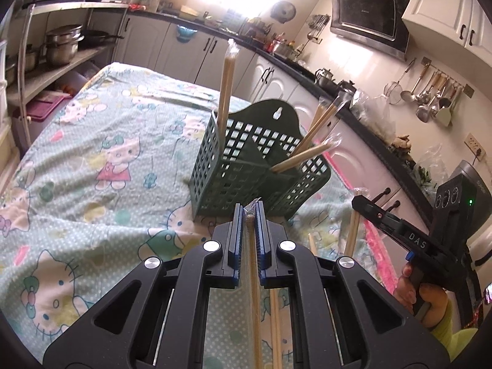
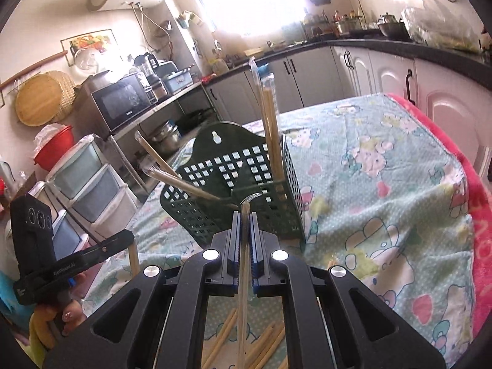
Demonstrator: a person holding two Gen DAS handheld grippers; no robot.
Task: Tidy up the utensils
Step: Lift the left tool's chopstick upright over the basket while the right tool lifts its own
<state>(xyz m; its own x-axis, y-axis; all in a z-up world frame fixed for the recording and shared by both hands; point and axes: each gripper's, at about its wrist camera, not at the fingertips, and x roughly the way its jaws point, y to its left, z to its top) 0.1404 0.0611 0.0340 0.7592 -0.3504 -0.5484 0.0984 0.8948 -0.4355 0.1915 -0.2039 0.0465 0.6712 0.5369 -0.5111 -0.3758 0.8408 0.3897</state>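
A dark green perforated utensil holder (image 1: 246, 166) stands on the cartoon-print cloth; it also shows in the right wrist view (image 2: 240, 190). Wrapped chopstick pairs (image 1: 226, 92) stand in it, one upright, others (image 1: 310, 150) leaning out. My left gripper (image 1: 249, 212) is shut on a wrapped chopstick pair (image 1: 254, 292), just in front of the holder. My right gripper (image 2: 245, 215) is shut on a wrapped chopstick pair (image 2: 243, 307), its tip at the holder's near rim. Each gripper shows in the other's view, the right one (image 1: 399, 227) and the left one (image 2: 77, 261).
Several loose chopstick pairs (image 2: 264, 344) lie on the cloth under my right gripper, and more (image 1: 350, 230) beside the holder. A pink blanket edge (image 2: 482, 221) marks the table's right side. Kitchen cabinets (image 1: 276, 77), shelves with pots (image 1: 61, 43) and drawers (image 2: 89, 190) surround the table.
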